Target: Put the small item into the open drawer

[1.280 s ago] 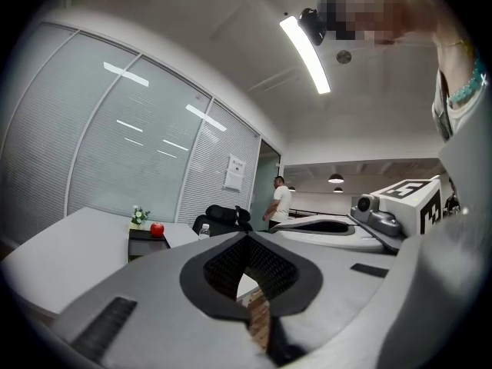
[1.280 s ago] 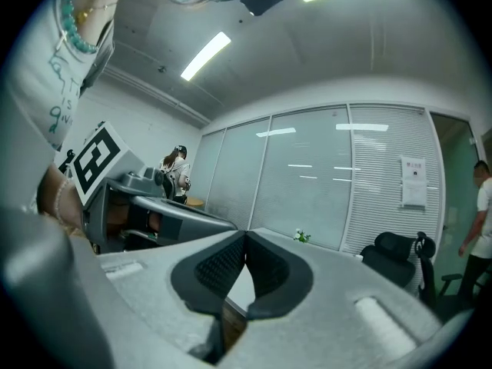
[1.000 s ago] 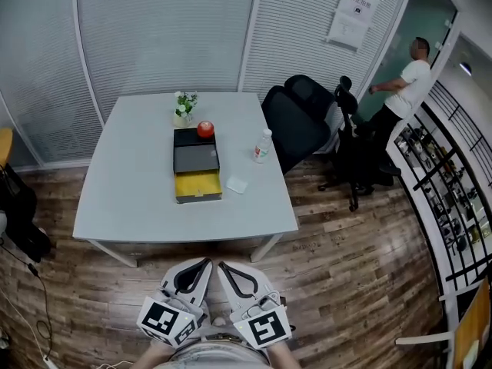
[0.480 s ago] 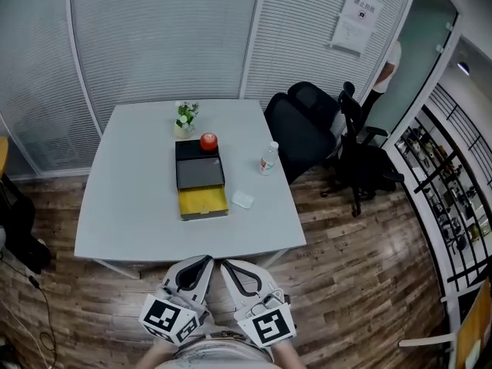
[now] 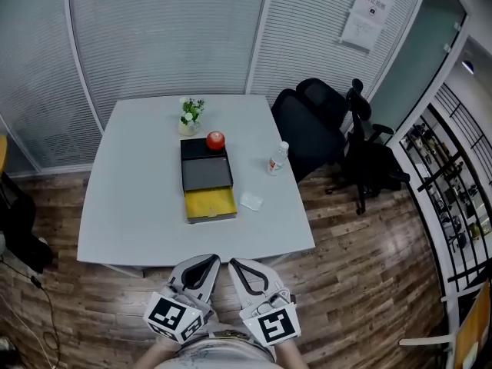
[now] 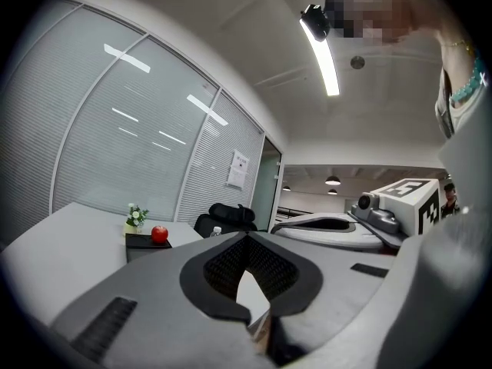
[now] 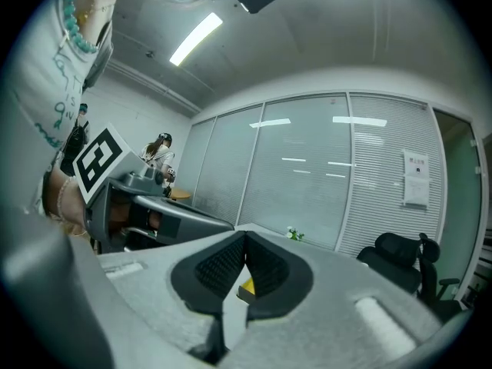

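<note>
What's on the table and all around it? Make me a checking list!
Surface: white table.
Job's things: small white item lies on the table, right of the open yellow drawer.
Clutter: red apple on the black drawer box; flower pot; water bottle.
Grippers: left gripper and right gripper both shut, holding nothing, short of the table.
Cables: thin cable on the floor, left.
Surroundings: black office chairs, blinds, wooden floor.

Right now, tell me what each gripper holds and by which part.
Nothing. The left gripper and right gripper are shut, empty; the small item lies on the table.
</note>
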Available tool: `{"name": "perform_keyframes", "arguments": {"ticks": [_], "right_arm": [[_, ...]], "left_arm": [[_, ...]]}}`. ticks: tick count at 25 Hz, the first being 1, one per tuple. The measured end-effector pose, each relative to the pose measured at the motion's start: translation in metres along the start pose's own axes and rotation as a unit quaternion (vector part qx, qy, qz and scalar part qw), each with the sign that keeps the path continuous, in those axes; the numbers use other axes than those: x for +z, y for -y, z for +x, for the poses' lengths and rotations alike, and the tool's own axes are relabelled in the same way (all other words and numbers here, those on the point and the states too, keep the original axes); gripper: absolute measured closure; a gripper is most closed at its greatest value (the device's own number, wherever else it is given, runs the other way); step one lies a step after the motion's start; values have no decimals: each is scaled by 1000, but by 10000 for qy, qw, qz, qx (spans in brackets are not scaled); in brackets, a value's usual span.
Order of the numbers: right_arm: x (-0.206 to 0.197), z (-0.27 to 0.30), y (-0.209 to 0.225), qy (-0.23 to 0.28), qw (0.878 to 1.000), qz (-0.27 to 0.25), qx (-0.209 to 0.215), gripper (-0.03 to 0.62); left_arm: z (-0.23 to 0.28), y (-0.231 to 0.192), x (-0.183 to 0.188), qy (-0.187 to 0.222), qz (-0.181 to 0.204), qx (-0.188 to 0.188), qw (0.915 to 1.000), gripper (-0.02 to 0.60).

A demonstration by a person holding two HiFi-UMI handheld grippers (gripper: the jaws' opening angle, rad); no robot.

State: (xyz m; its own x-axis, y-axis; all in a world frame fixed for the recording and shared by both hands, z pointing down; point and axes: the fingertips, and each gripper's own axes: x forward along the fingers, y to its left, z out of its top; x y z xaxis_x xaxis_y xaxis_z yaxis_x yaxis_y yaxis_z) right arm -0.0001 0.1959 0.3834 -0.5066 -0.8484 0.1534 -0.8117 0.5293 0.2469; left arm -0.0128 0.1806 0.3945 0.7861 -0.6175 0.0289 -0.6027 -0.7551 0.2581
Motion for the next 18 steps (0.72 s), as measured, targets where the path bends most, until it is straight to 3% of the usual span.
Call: {"name": "perform_keyframes", "arguments": {"ticks": [18], "right_arm": [[-17,59,-4,-291,9996,-62,8,591]], "left_arm": [[2,-62,0,-209,-60,-76,9997,584]]}}
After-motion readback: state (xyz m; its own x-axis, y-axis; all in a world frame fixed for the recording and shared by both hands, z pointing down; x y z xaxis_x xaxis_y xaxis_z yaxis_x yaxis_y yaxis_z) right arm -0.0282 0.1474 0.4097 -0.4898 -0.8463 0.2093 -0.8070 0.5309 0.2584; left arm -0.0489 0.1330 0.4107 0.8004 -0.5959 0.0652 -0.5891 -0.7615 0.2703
